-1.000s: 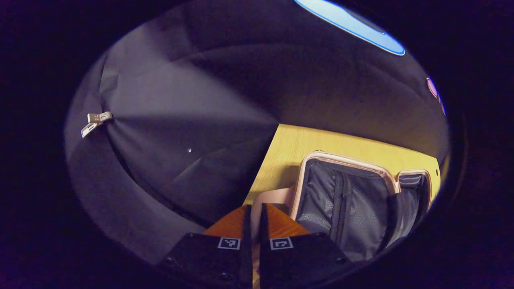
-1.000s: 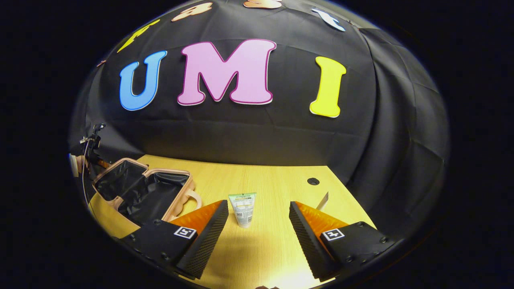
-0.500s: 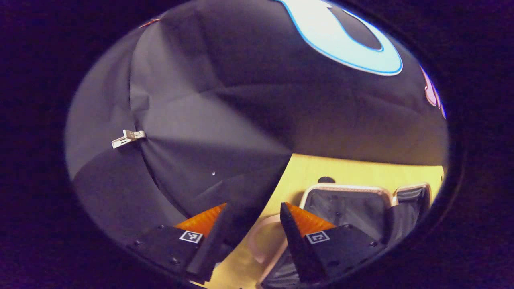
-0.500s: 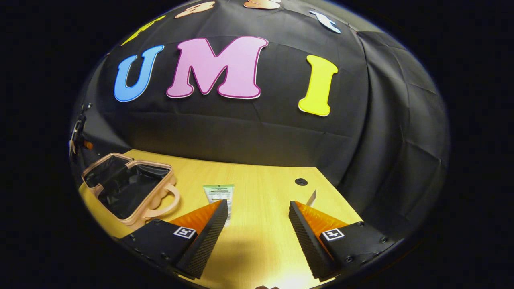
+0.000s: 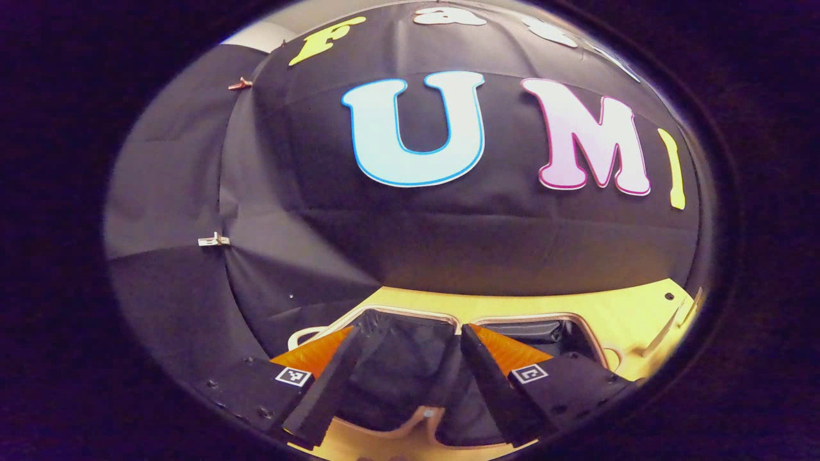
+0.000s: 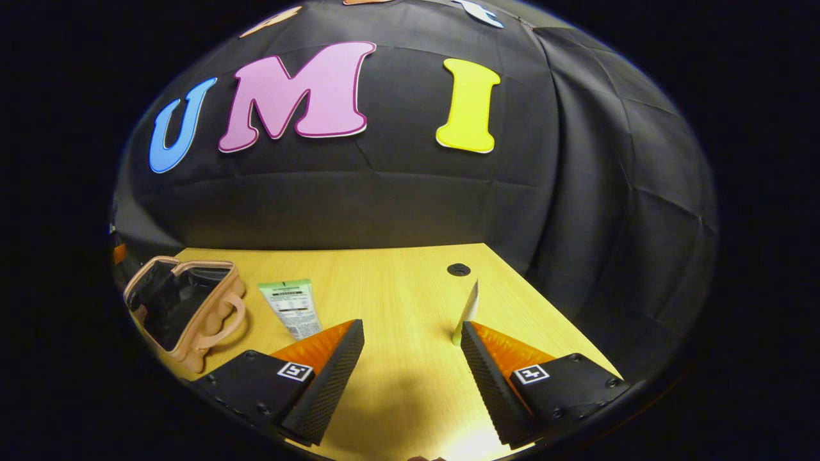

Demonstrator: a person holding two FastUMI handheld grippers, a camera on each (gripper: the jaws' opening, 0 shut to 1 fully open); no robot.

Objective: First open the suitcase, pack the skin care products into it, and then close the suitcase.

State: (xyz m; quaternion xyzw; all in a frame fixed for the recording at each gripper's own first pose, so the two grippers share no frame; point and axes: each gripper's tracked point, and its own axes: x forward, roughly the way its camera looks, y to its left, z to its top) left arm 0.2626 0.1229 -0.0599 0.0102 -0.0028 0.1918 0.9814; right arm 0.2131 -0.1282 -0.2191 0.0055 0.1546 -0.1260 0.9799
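Observation:
The pink suitcase (image 5: 410,312) lies open on the wooden table, its dark lining showing in both halves. My left gripper (image 5: 407,358) hovers just above it, open, with nothing between its fingers. In the right gripper view the same suitcase (image 6: 192,320) sits at the far left. A pale green skin care tube (image 6: 289,307) stands beside it, just beyond my left finger. A second white tube (image 6: 467,310) stands edge-on by the tip of my right finger. My right gripper (image 6: 410,349) is open over bare table.
The wooden table (image 6: 397,282) runs back to the black cloth wall. A small round hole (image 6: 459,269) is in the tabletop near the back. The table's right edge falls away past the white tube.
My left gripper let go of the suitcase handle, opened, and swung round to face the open case from the front. My right gripper turned rightward, bringing the white tube near its right finger.

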